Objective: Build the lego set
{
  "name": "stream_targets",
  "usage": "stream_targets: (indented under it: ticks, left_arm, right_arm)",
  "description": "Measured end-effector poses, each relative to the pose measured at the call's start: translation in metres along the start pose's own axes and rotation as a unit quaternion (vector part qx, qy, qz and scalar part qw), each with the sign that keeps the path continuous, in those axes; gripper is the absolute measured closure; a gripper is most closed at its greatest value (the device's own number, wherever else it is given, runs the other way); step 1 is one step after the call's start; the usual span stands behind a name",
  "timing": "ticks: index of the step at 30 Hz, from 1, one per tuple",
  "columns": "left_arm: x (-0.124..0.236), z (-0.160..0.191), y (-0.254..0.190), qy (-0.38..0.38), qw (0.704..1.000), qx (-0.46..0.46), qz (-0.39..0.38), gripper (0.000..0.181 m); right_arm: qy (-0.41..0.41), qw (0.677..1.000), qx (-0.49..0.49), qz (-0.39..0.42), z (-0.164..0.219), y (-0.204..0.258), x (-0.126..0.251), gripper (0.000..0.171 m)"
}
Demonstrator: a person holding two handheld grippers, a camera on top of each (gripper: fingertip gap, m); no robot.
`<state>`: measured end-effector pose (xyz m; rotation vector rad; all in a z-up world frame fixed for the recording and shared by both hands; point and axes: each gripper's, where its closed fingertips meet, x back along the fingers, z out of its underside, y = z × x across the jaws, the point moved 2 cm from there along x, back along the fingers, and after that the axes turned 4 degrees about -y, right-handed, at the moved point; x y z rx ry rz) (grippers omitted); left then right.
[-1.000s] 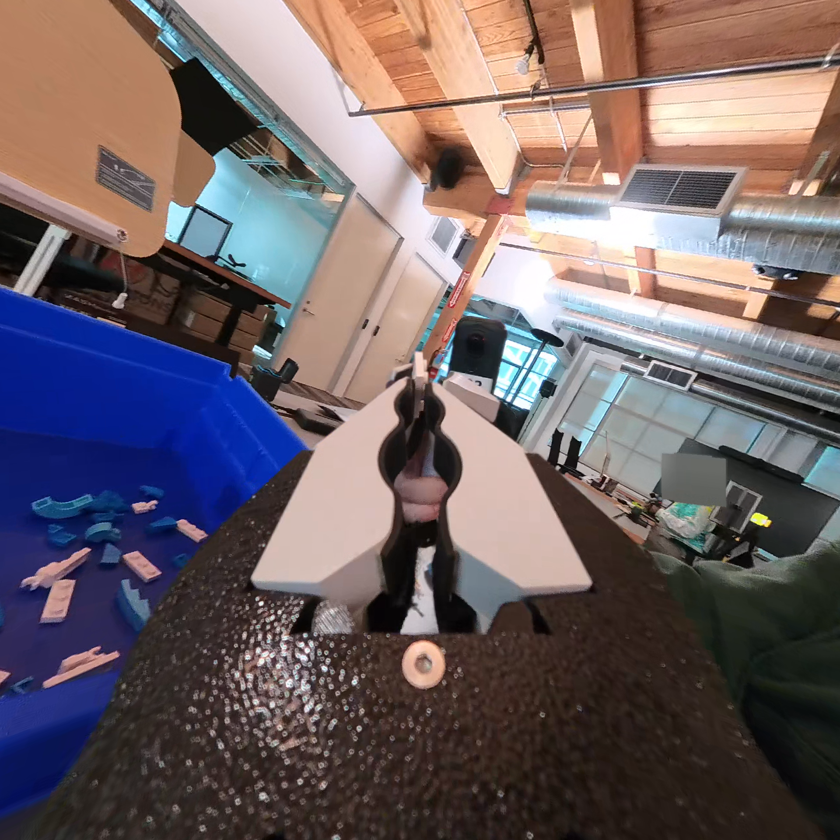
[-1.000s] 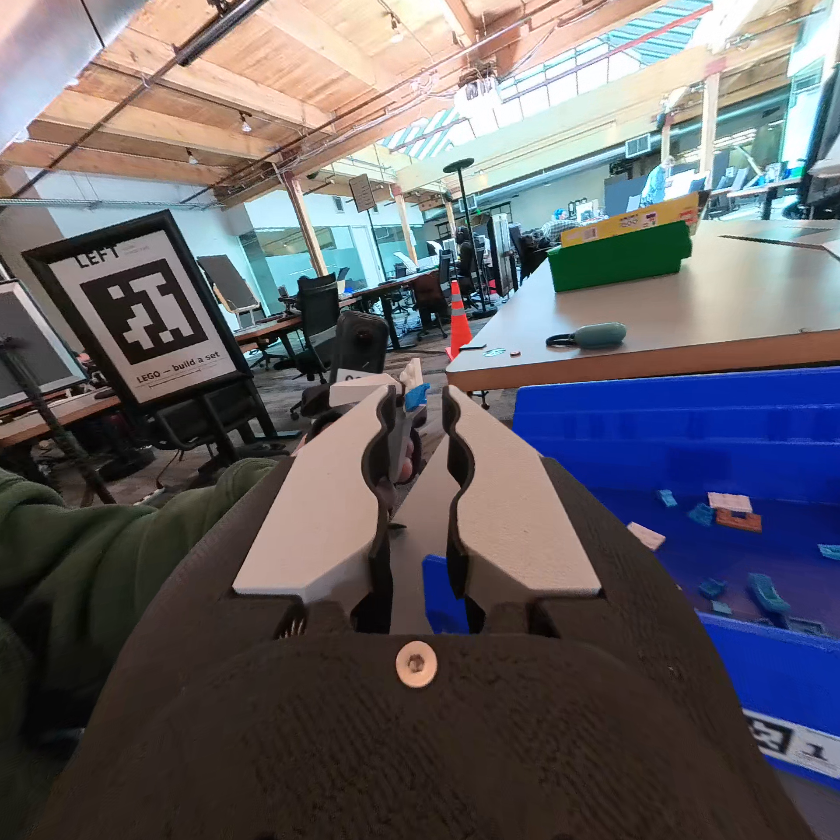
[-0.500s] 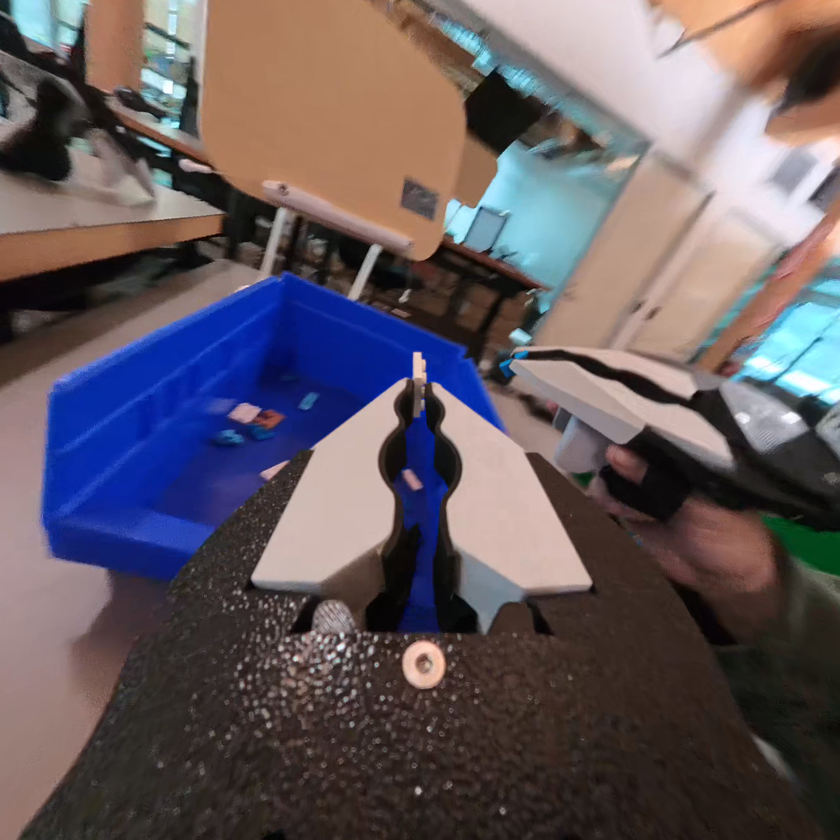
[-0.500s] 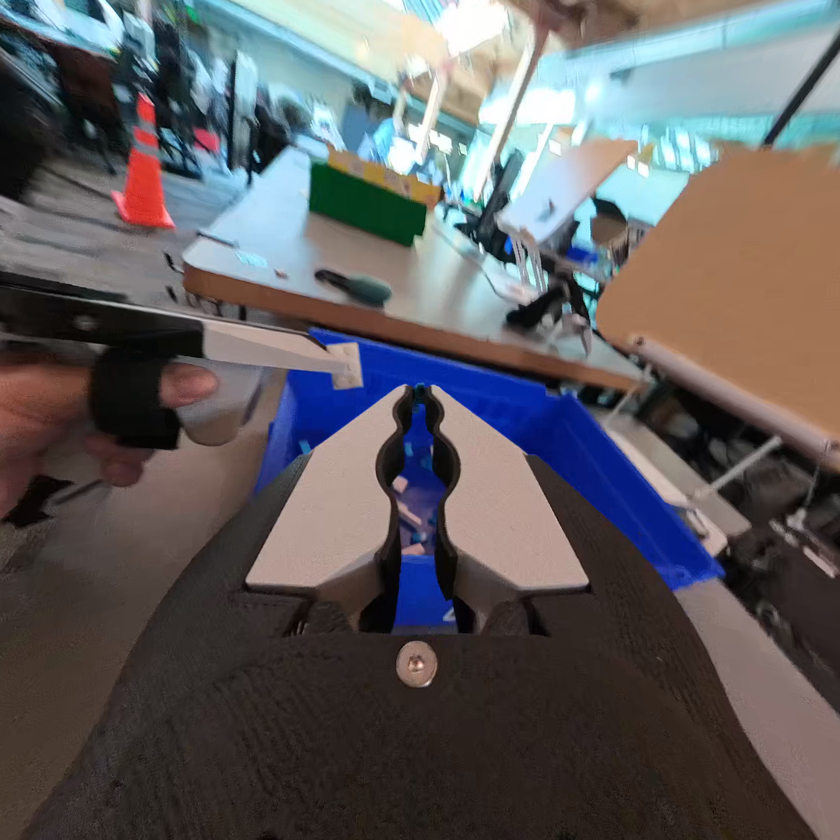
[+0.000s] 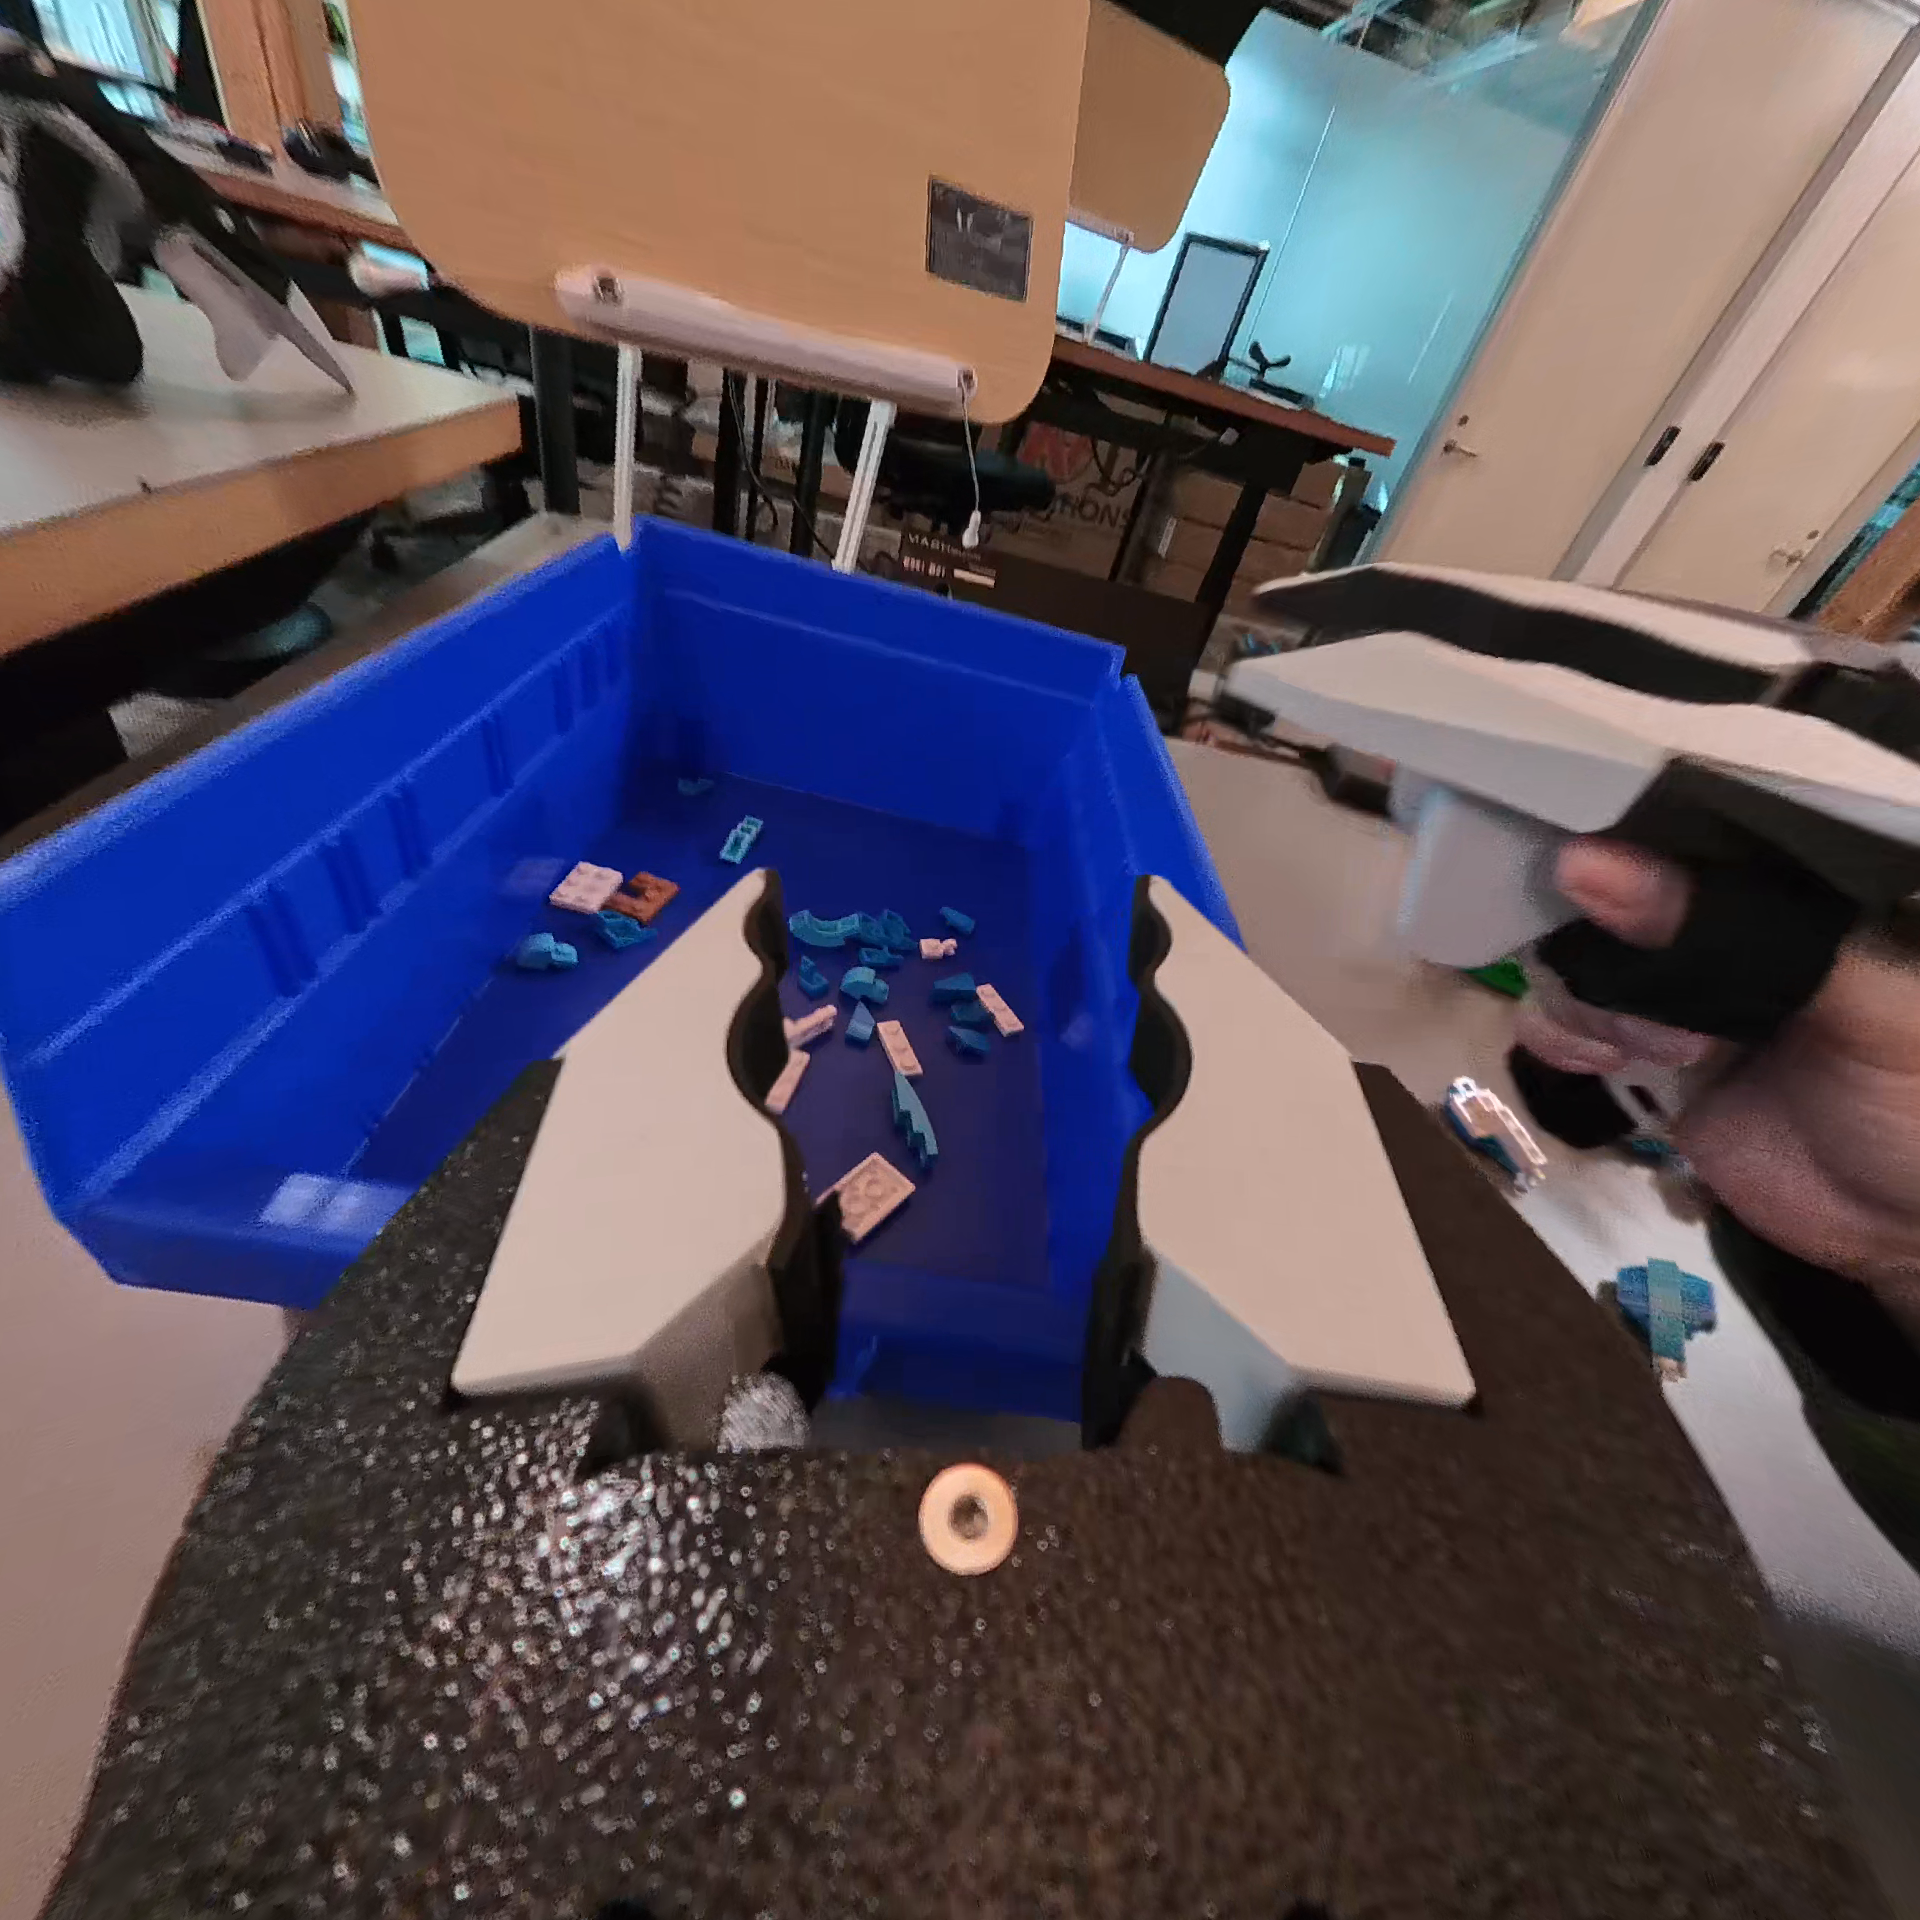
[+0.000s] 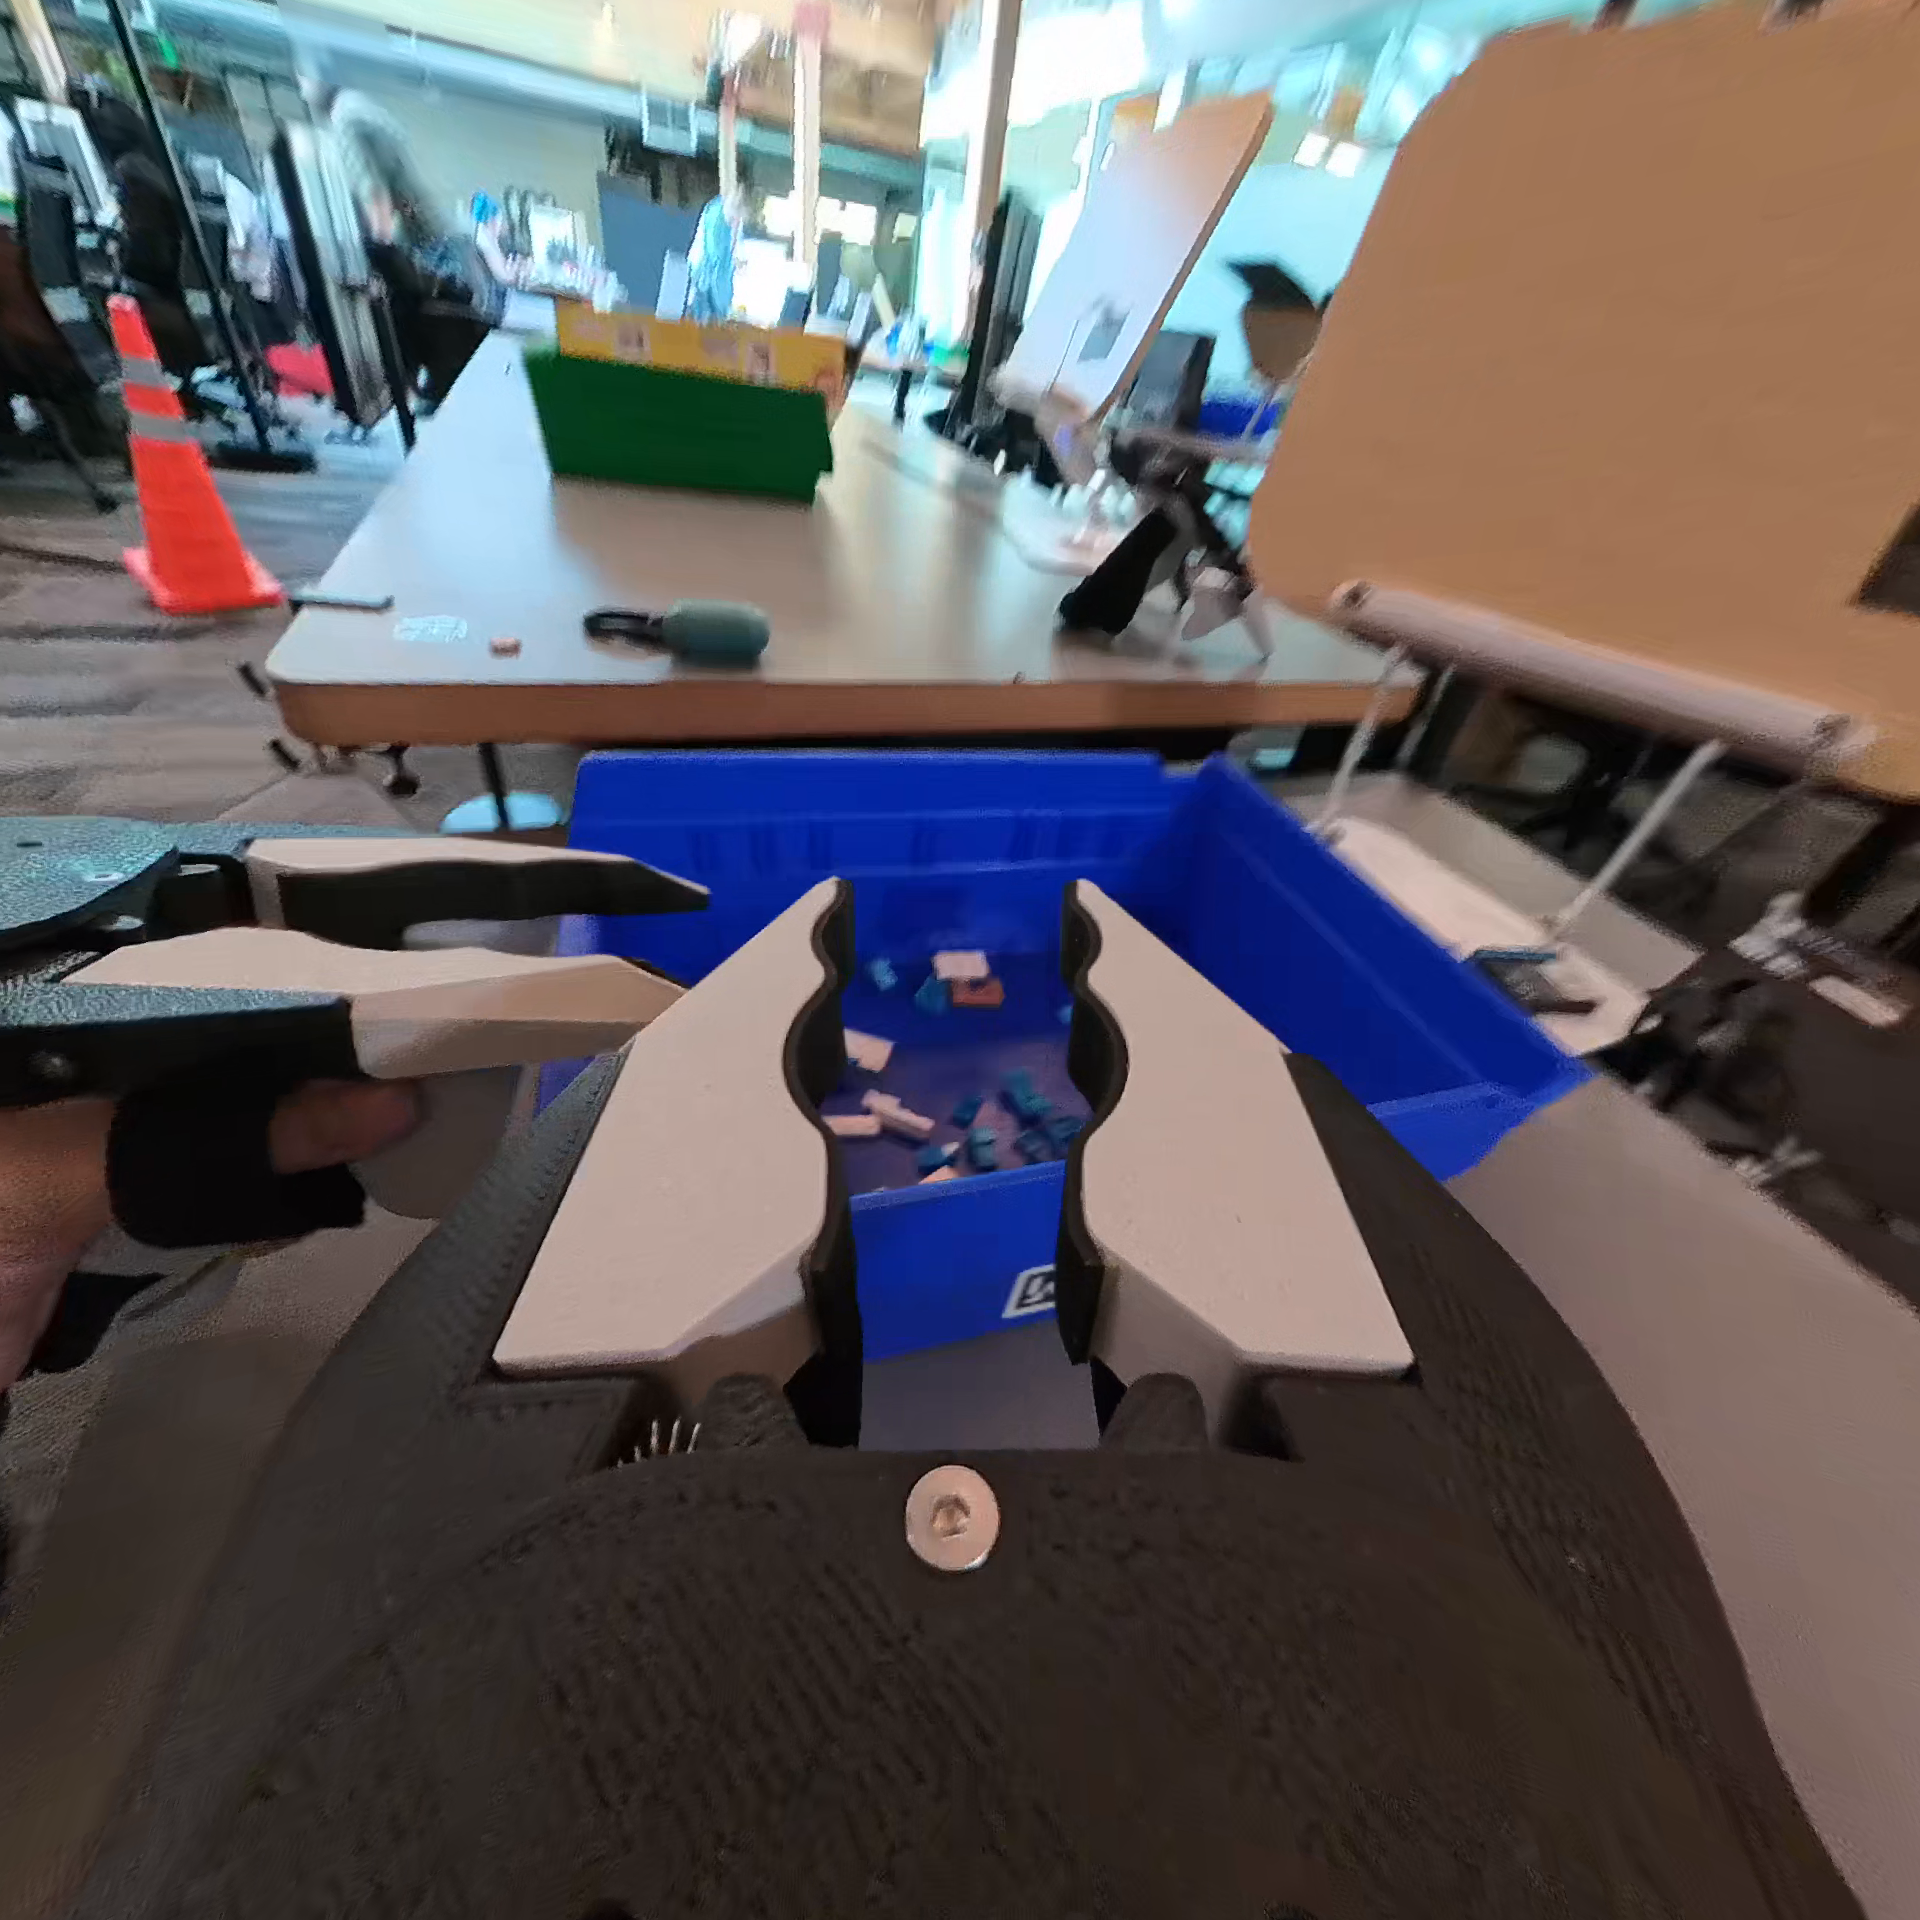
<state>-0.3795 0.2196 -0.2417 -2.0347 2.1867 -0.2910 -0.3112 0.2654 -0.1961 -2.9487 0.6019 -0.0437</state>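
Blue bin (image 5: pixel 312 987) fills the middle of the left wrist view and sits mid-frame in the right wrist view (image 6: pixel 1299 935), resting on a pale tabletop (image 5: pixel 1299 987). Its floor holds scattered small bricks (image 5: pixel 883 997), mostly blue and pale pink with one orange-brown; many are too small or blurred to tell apart. The bin's near wall is cut off behind each gripper's body, and in the right wrist view only a strip of the floor shows between the fingers.

Left gripper (image 5: pixel 951 914) hangs above the bin's near end with its jaws spread wide and nothing between them. Right gripper (image 6: pixel 951 899) stands short of the bin's front wall, jaws parted about as far, also empty. In the left wrist view the right gripper enters from the right edge, a gloved hand (image 5: pixel 1714 1039) around its grip, partly cut off.

Open tabletop lies to the right of the bin, where a few loose brick pieces (image 5: pixel 1662 1309) lie near the hand. A tilted wooden board (image 5: pixel 727 156) overhangs the bin's far end, and another table (image 6: pixel 831 582) stands beyond it.
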Motion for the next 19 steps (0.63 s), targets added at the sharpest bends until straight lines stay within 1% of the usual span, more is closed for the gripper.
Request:
stream_targets:
  ticks: [1, 3, 5, 6, 7, 10, 11, 12, 14, 16, 18, 19]
  left_arm:
    - [0.002, -0.005, 0.000, -0.013, 1.000, -0.006, -0.001, 0.117]
    - [0.008, -0.018, -0.004, -0.042, 0.999, -0.020, 0.005, 0.118]
    - [0.013, -0.030, -0.016, -0.071, 0.997, -0.029, 0.028, 0.118]
    - [0.015, -0.037, -0.025, -0.087, 0.995, -0.030, 0.049, 0.120]
    - [0.018, -0.042, -0.035, -0.104, 0.992, -0.029, 0.073, 0.129]
    - [0.025, -0.054, -0.068, -0.146, 0.981, -0.042, 0.123, 0.143]
    - [0.025, -0.053, -0.082, -0.144, 0.977, -0.057, 0.144, 0.150]
    - [0.024, -0.050, -0.095, -0.137, 0.974, -0.070, 0.164, 0.152]
    - [0.021, -0.040, -0.121, -0.108, 0.968, -0.096, 0.205, 0.156]
    - [0.019, -0.025, -0.142, -0.066, 0.960, -0.115, 0.247, 0.159]
    - [0.016, -0.009, -0.156, -0.026, 0.953, -0.124, 0.275, 0.160]
    - [0.016, -0.001, -0.162, -0.002, 0.948, -0.126, 0.293, 0.160]
  right_arm:
    - [-0.025, 0.999, 0.015, 0.013, -0.009, -0.005, 0.011, 0.135]
    - [-0.077, 0.995, 0.050, 0.041, -0.028, -0.017, 0.042, 0.138]
    - [-0.128, 0.986, 0.080, 0.075, -0.042, -0.032, 0.083, 0.141]
    - [-0.149, 0.980, 0.090, 0.095, -0.046, -0.041, 0.105, 0.142]
    - [-0.166, 0.974, 0.099, 0.114, -0.047, -0.051, 0.127, 0.143]
    - [-0.192, 0.962, 0.124, 0.149, -0.033, -0.077, 0.186, 0.144]
    - [-0.191, 0.962, 0.128, 0.150, -0.023, -0.083, 0.200, 0.144]
    - [-0.183, 0.964, 0.128, 0.145, -0.012, -0.088, 0.212, 0.144]
    - [-0.143, 0.977, 0.117, 0.105, 0.014, -0.093, 0.223, 0.146]
    - [-0.084, 0.992, 0.087, 0.028, 0.034, -0.087, 0.222, 0.148]
    - [-0.025, 0.997, 0.049, -0.055, 0.050, -0.075, 0.220, 0.149]
    - [-0.005, 0.996, 0.039, -0.081, 0.056, -0.069, 0.219, 0.150]
